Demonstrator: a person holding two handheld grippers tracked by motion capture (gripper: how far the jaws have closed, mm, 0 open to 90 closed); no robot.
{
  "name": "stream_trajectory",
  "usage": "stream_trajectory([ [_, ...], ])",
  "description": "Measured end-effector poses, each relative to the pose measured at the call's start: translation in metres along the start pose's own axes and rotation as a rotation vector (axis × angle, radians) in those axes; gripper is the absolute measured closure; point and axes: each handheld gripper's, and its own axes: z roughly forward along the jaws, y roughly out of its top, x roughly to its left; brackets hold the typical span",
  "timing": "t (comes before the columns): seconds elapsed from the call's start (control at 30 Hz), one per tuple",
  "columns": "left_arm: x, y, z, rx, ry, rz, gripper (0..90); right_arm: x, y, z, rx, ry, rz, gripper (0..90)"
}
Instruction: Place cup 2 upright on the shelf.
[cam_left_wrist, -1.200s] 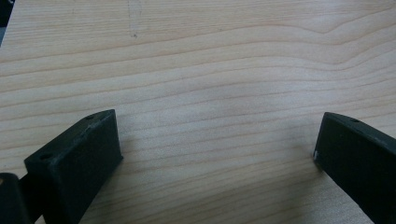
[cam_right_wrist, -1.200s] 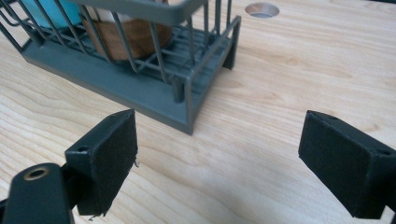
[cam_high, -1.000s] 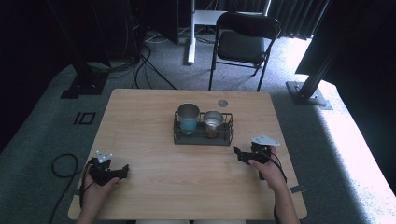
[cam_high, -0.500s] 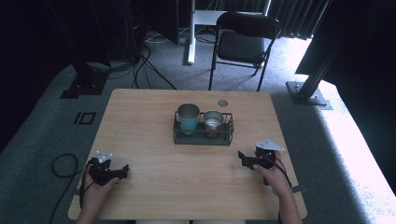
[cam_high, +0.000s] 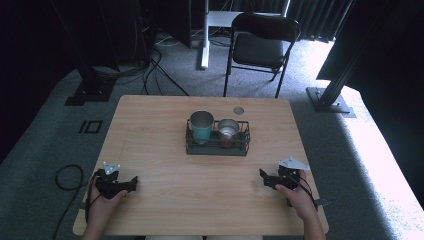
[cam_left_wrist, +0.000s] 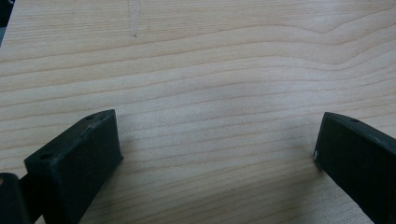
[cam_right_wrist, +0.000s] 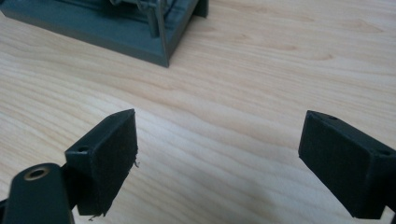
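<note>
High view first: we are resting both hands on the near part of the wooden desk (cam_high: 165, 165). Our left claw (cam_high: 131, 182) is lying near the near-left corner, pointing right across the desk, and our right claw (cam_high: 263, 176) is sitting near the near-right edge, pointing left toward the middle. Both are touching nothing but the desk surface, and they are lying well apart from each other.

Left gripper view: we are looking along the left claw (cam_left_wrist: 217, 154), whose jaws are standing wide apart with bare wood grain between them.

Right gripper view: the right claw (cam_right_wrist: 219, 158) is likewise gaping, jaws far apart, nothing between them but wood. Beyond it, at the far left of that view, a corner of the dark wire basket (cam_right_wrist: 140, 39) is showing, well clear of the jaws.

Moving farther out in the high view, the basket (cam_high: 218, 147) is sitting at the middle of the desk, well away from both claws. Inside it, a teal cup (cam_high: 201, 126) is standing upright in the left part, and a smaller metal cup (cam_high: 228, 131) is standing upright just beside it on the right; we cannot tell whether the two are touching.

Farther still, a small round grey disc (cam_high: 238, 110) is lying on the desk near the far edge, just beyond the basket. Past the desk, a black folding chair (cam_high: 262, 47) is standing on the grey carpet.
</note>
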Motion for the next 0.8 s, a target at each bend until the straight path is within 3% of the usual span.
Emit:
stream_trajectory([
  [0.8,0.0,0.0,0.0,0.0,0.0,0.0,1.1,-0.009,-0.03,-0.02,0.061,-0.064,0.023,11.4],
])
